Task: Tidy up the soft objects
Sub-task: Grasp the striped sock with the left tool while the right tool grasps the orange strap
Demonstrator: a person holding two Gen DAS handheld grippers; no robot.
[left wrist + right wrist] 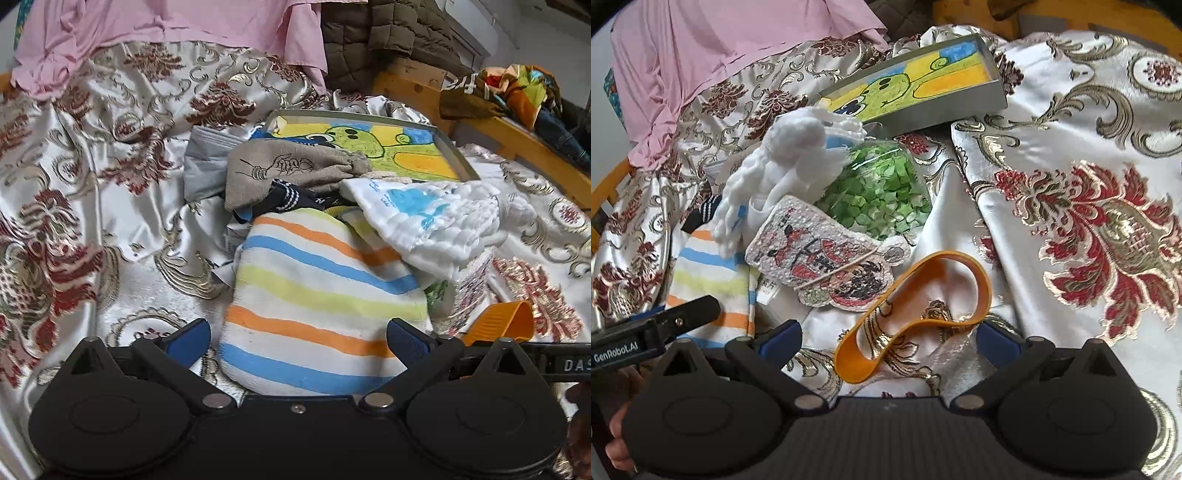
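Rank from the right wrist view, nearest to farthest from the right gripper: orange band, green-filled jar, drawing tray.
1. Orange band, lying between the open fingers of the right gripper.
2. Green-filled jar, ahead, mid-pile.
3. Drawing tray, farthest, upper centre.

Bed with floral satin cover (110, 155), wooden bed frame (517, 133) (orange-toned), daylight sheen on fabric.
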